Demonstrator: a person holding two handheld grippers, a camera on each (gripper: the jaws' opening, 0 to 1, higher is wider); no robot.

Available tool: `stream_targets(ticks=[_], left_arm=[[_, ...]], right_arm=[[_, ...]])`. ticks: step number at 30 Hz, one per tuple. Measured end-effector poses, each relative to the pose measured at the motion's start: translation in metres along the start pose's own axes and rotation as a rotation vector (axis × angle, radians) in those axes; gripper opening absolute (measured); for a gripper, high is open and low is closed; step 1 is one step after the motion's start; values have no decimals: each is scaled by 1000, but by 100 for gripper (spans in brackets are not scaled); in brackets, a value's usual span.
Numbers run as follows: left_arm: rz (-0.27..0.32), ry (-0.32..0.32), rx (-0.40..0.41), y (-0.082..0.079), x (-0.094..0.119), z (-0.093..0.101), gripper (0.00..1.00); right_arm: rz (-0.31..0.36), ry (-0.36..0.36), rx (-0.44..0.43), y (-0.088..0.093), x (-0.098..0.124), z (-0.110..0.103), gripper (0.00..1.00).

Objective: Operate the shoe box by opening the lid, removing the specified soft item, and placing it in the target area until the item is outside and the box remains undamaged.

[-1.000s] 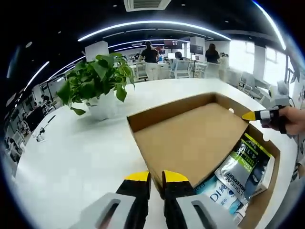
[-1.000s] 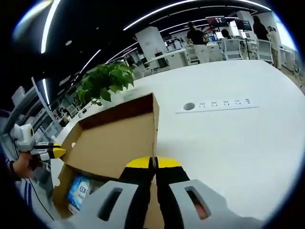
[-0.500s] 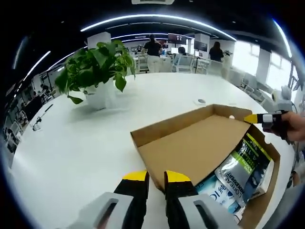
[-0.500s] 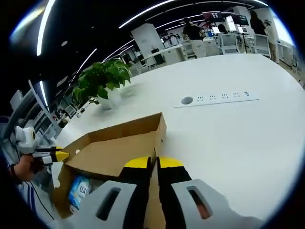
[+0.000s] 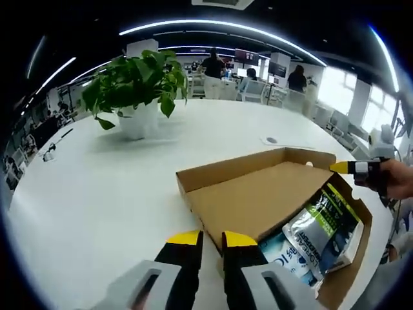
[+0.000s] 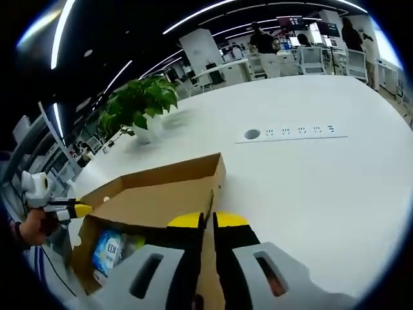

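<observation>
White table (image 5: 97, 194), lid (image 5: 258, 197) now swung lower, nearly flat. Left gripper (image 5: 205, 237) and right gripper (image 6: 207, 221) both pinch lid edges; packets (image 5: 319, 226) exposed lower right, removal next.

Your left gripper (image 5: 208, 237) rises from the bottom of the left gripper view, its yellow-tipped jaws nearly together on the near edge of the lid (image 5: 258, 197) of the cardboard box (image 5: 352, 258). The lid is folded back, almost flat. Inside the box lie soft packets (image 5: 319, 223), one silver and green, one blue and white. Your right gripper (image 5: 352, 168) comes in from the right, its yellow tip at the lid's far corner. A potted plant (image 5: 135, 87) stands well apart on the white table (image 5: 90, 194).
</observation>
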State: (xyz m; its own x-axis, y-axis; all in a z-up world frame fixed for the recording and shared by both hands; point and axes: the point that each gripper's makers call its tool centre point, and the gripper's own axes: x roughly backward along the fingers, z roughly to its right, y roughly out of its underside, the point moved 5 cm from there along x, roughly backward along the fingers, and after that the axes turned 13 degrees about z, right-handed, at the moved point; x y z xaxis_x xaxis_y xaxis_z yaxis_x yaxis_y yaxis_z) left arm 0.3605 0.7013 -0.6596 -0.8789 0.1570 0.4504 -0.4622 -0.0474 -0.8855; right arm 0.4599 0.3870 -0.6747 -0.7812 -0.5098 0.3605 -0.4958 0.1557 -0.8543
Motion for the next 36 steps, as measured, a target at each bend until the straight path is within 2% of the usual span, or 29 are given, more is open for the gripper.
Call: stream_targets(ticks=[6, 13, 21, 27, 35, 36], left_arm=[[46, -22, 41, 2, 17, 1, 18], [89, -29, 85, 4, 38, 5, 19], [87, -4, 86, 11, 52, 17, 19], [80, 38, 59, 20, 66, 40, 19], [62, 82, 43, 29, 66, 59, 20], [59, 96, 32, 30, 66, 65, 20]], right_arm=[[3, 32, 2, 1, 15, 3, 9], [17, 55, -1, 6, 35, 3, 10], [42, 55, -11, 15, 62, -1, 10], [57, 58, -23, 26, 87, 0, 11], [69, 74, -46, 43, 118, 6, 12], [70, 75, -49, 45, 120, 7, 12]])
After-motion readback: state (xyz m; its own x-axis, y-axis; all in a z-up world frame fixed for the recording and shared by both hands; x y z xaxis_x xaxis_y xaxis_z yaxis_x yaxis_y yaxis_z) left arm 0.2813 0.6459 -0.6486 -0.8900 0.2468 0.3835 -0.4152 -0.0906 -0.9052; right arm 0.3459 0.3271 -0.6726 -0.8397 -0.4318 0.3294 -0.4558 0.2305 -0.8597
